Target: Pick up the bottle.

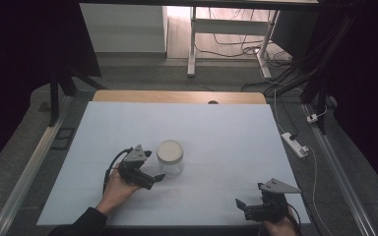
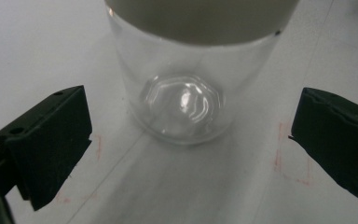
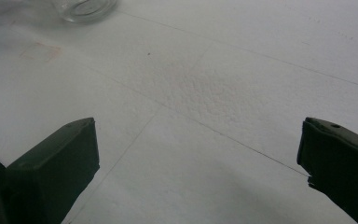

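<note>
- The left gripper (image 1: 153, 178) lies low over the white table (image 1: 226, 132), its jaws spread wide with nothing between them.
- A clear glass jar (image 1: 170, 157) with a pale lid (image 1: 170, 150) stands upright on the table just ahead of the left gripper's fingertips, near them but not touching.
- In the left gripper view the jar (image 2: 186, 88) stands straight ahead, centred over the gap between the two black fingers (image 2: 51, 140), a little beyond their tips; the lid (image 2: 200, 18) crosses the top of the frame.
- Faint reddish marks (image 2: 291, 158) show on the table just inside the right-hand finger in that view, and a weaker one beside the left-hand finger.
- The right gripper (image 1: 243, 206) sits near the table's near edge, well apart from the jar, its jaws also spread wide and holding nothing.
- In the right gripper view bare table (image 3: 205, 93) lies between and ahead of the fingers (image 3: 60, 163); the base of the jar (image 3: 85, 8) shows far ahead, off to the left of the left-hand finger.
- A hand (image 1: 115, 191) holds the left gripper from behind.
</note>
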`<action>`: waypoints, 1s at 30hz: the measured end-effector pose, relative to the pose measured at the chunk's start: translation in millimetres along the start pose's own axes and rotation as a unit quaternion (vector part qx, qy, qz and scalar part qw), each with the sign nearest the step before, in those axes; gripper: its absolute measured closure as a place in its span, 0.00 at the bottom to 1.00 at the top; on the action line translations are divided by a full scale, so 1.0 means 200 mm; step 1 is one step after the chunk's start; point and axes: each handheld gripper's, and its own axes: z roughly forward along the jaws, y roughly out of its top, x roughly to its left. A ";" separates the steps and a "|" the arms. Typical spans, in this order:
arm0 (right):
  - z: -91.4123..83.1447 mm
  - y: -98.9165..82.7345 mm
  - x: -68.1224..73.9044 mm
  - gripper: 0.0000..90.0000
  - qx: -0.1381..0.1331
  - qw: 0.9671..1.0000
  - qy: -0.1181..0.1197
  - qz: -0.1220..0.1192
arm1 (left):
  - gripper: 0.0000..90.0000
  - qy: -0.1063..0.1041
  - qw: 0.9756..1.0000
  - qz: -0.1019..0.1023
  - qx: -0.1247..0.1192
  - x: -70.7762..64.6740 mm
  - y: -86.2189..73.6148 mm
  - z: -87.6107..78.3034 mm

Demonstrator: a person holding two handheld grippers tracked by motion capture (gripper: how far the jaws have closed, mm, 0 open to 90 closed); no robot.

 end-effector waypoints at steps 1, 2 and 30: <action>0.00 0.00 0.00 0.00 0.000 1.000 0.000 0.000 | 0.00 0.000 1.000 0.000 0.000 0.00 0.00 0.00; 0.00 0.00 0.00 0.00 0.000 1.000 0.000 0.000 | 0.00 0.000 1.000 0.001 0.001 0.01 0.01 0.02; 0.00 0.00 0.00 0.00 0.001 1.000 0.002 -0.003 | 0.07 -0.015 1.000 0.022 -0.013 0.02 0.09 0.20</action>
